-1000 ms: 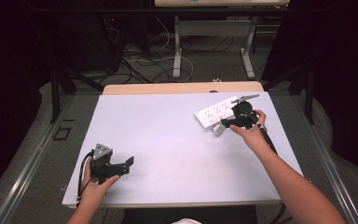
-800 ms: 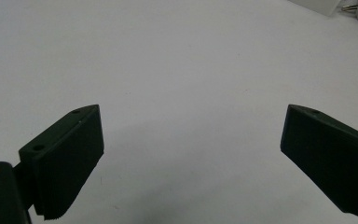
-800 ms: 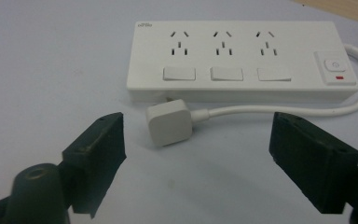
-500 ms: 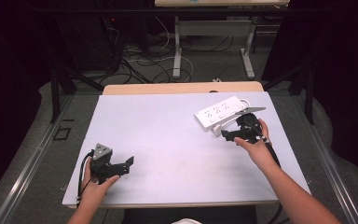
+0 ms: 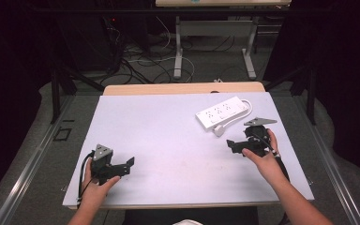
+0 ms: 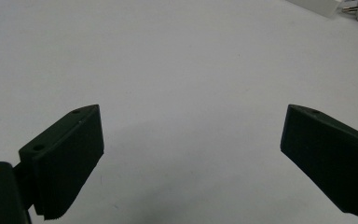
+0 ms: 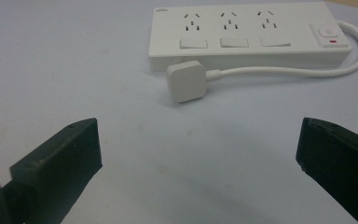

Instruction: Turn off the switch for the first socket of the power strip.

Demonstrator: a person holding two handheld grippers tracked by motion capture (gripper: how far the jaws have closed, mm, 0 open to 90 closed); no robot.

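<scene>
- Left tongs (image 5: pixel 130 165): released, jaws wide apart, low over bare table (image 5: pixel 168 140) at the near left; same place as a second ago.
- Power strip (image 5: pixel 221 112): white, three sockets, flat on the table's far right; cord looped, plug (image 5: pixel 218 131) lying just beside it.
- Right tongs (image 5: pixel 230 145): released, empty; drawn back from the strip toward the person, now near but apart. Judgement: strip has been let go, or a fresh approach is pending.

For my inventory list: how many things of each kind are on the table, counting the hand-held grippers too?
Power strip: 1
Plug on its cord: 1
Hand-held grippers: 2, left and right
Total: 4
</scene>
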